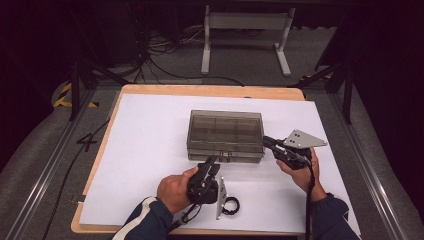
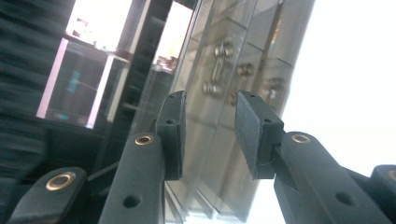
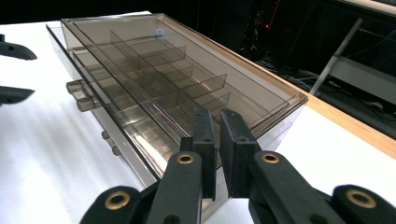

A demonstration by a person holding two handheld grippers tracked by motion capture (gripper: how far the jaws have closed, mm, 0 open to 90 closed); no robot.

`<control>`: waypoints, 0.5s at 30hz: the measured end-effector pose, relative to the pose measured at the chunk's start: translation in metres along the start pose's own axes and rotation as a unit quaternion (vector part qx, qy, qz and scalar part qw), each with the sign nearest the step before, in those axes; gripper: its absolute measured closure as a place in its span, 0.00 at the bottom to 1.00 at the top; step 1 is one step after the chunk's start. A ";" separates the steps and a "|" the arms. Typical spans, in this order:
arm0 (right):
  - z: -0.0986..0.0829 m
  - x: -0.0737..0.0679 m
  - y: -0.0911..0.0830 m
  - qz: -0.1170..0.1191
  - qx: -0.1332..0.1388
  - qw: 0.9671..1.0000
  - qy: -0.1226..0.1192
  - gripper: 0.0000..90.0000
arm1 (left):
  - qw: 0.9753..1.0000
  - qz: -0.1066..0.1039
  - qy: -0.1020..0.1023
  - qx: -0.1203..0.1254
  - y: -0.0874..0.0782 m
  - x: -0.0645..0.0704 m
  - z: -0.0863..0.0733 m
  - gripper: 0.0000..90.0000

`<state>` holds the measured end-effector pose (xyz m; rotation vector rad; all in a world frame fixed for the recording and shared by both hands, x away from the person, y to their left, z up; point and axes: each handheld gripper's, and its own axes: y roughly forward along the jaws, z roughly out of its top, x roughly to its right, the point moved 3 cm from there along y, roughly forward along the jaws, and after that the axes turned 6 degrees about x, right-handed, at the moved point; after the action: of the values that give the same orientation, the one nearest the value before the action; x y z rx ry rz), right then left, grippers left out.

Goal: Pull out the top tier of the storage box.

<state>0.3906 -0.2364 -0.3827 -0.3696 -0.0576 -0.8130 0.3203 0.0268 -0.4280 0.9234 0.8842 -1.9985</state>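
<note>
A smoky see-through compartment box (image 1: 225, 132) lies shut on the white sheet, its front latches toward me. My left gripper (image 1: 212, 161) is open at the middle of the box's front edge. In the left gripper view (image 2: 208, 126) its jaws stand apart, and the box (image 2: 224, 70) behind them holds small metal screws and nuts (image 2: 219, 70). My right gripper (image 1: 266, 140) is at the box's right end. In the right gripper view (image 3: 219, 149) its jaws are shut to a thin slit against the box's (image 3: 154, 70) near corner. Whether they pinch the lid rim is hidden.
The white sheet (image 1: 150, 150) covers most of a wooden table (image 1: 210, 90). The left gripper's open jaws (image 3: 18, 71) show at the left edge of the right gripper view. Behind the table stand a white table frame (image 1: 245, 30) and floor cables (image 1: 165, 55).
</note>
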 end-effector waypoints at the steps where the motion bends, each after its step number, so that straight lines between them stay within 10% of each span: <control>1: 0.000 0.000 -0.001 0.001 0.000 1.000 -0.001 0.95 | 1.000 -0.004 -0.009 0.001 -0.002 -0.002 -0.002 0.70; 6: 0.001 -0.001 -0.007 0.001 0.003 1.000 0.000 0.94 | 0.997 -0.039 -0.070 0.010 -0.014 -0.013 -0.018 0.65; 11: -0.002 -0.002 -0.013 0.007 -0.005 1.000 -0.007 0.93 | 0.981 -0.102 -0.164 0.034 -0.021 -0.025 -0.038 0.57; 15: -0.005 -0.003 -0.018 0.010 -0.006 1.000 -0.009 0.92 | 0.971 -0.123 -0.203 0.037 -0.024 -0.032 -0.052 0.54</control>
<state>0.3752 -0.2475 -0.3820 -0.3892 -0.0659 -0.7910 0.3310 0.0909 -0.4211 0.4276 0.7202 -2.3352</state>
